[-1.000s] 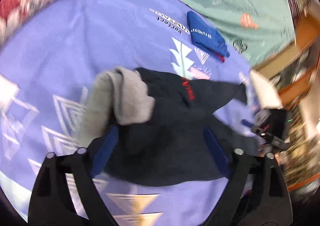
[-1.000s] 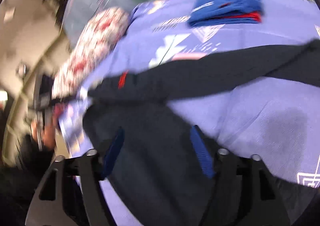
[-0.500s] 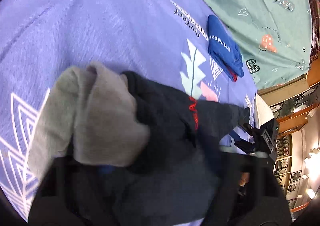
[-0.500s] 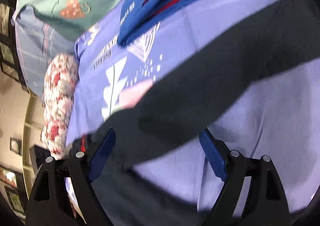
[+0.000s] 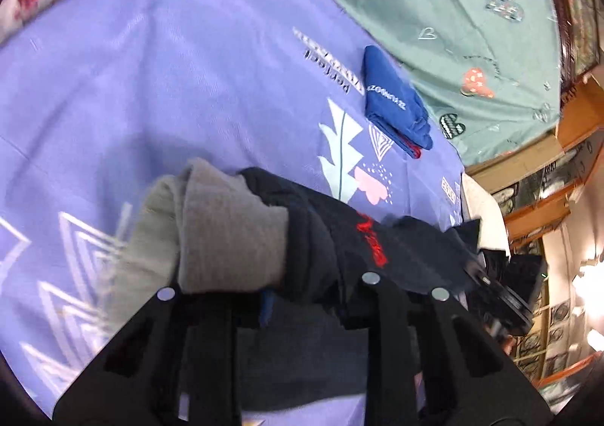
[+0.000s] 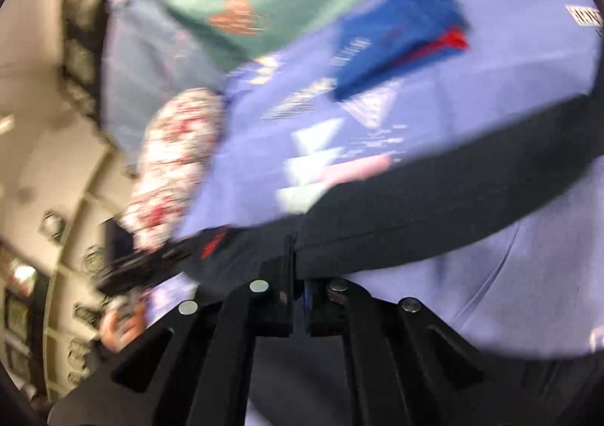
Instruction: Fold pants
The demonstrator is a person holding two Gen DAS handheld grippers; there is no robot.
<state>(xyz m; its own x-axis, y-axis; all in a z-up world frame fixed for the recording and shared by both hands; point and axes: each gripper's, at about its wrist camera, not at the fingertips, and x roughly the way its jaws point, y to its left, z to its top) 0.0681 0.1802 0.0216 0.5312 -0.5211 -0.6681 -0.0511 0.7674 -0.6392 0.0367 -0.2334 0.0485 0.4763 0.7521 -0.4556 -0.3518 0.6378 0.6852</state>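
The dark navy pants [image 5: 324, 237] with a red logo [image 5: 370, 244] lie crumpled on the purple bedsheet [image 5: 151, 67], their grey lining [image 5: 226, 229] turned out at the left. My left gripper [image 5: 302, 297] is shut on the bunched fabric at the waist. In the right wrist view the pants [image 6: 434, 192] stretch as a dark band across the sheet, and my right gripper [image 6: 298, 275] is shut on their edge. The view is blurred.
A folded blue garment [image 5: 392, 105] with red trim lies farther back on the sheet, also in the right wrist view [image 6: 396, 48]. A green heart-print sheet [image 5: 434, 3] lies behind it. A floral pillow [image 6: 173, 161] is at the bed's left. Wooden furniture [image 5: 547, 161] stands at the right.
Both grippers were open around the pants and have closed on the fabric. The left one pushed into the waist bunch; the right one now pinches the leg edge.
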